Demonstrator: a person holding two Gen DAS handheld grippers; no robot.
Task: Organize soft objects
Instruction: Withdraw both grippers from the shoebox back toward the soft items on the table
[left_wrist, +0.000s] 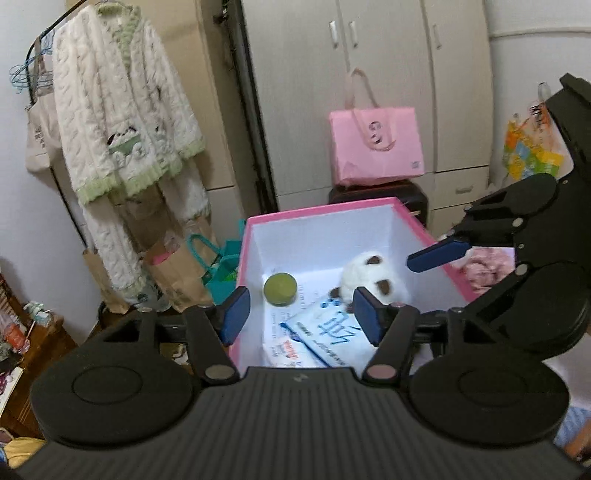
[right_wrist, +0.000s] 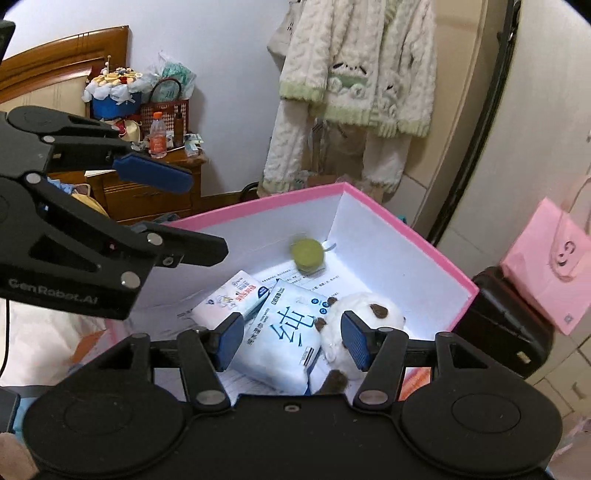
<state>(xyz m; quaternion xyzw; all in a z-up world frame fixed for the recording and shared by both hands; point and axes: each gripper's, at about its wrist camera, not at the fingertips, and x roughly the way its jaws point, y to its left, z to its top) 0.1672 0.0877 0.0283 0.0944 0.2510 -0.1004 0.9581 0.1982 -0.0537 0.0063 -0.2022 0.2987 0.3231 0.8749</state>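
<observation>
A pink box with white inner walls holds a white plush toy with brown ears, a green ball, and two white tissue packs. My left gripper is open and empty above the box's near edge; it shows at the left of the right wrist view. My right gripper is open and empty above the tissue pack and plush; one of its blue fingers shows in the left wrist view.
A fluffy white and green robe hangs on a rack at the left. A pink shopping bag stands on a dark suitcase behind the box. Paper bags stand on the floor. A wooden nightstand holds clutter.
</observation>
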